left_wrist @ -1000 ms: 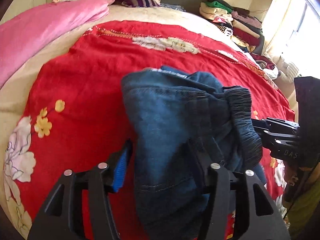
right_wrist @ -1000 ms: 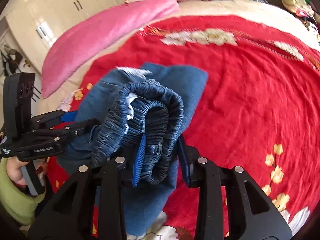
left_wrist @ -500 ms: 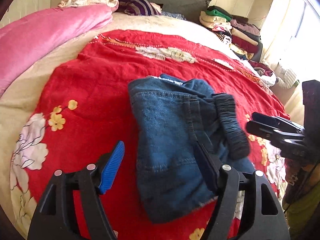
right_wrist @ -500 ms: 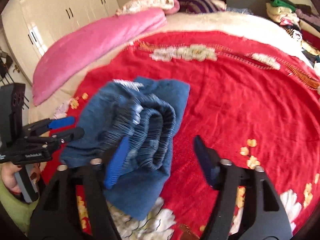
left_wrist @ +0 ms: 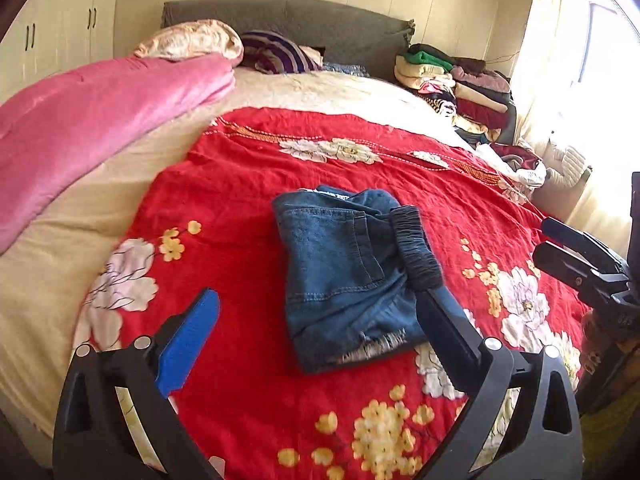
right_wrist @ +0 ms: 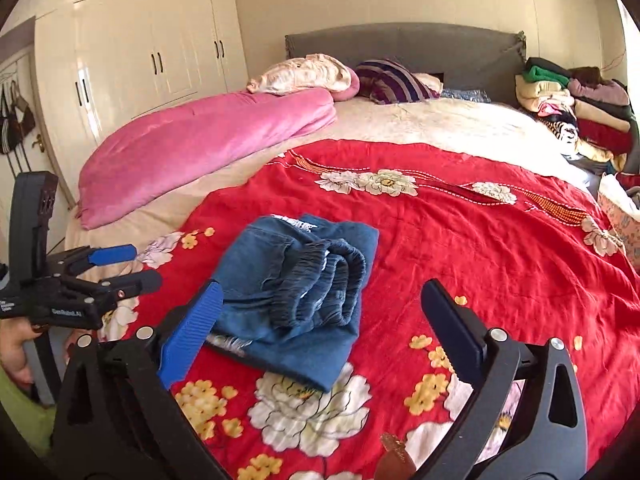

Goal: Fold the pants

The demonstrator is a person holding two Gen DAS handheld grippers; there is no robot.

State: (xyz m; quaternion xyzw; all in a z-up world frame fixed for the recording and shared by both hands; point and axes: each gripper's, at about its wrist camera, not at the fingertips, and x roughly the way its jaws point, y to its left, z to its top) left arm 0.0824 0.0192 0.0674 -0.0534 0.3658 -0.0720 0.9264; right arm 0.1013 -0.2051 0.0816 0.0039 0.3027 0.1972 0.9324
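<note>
The blue denim pants [left_wrist: 344, 268] lie folded in a compact bundle on the red floral bedspread [left_wrist: 248, 184], elastic waistband on the right side. They also show in the right wrist view [right_wrist: 296, 292], waistband folds facing me. My left gripper [left_wrist: 316, 312] is open and empty, held back from the near edge of the bundle. My right gripper [right_wrist: 320, 304] is open and empty, just short of the bundle. Each gripper shows in the other's view: the right one [left_wrist: 560, 240] and the left one [right_wrist: 120, 264], both open.
A pink quilt [right_wrist: 200, 140] lies along the left side of the bed. Pillows [right_wrist: 308, 72] rest at the grey headboard. A pile of folded clothes [right_wrist: 576, 108] sits at the far right. White wardrobes [right_wrist: 140, 60] stand on the left.
Both grippers opened, let go of the pants and pulled back. The folded bundle now lies free on the bedspread.
</note>
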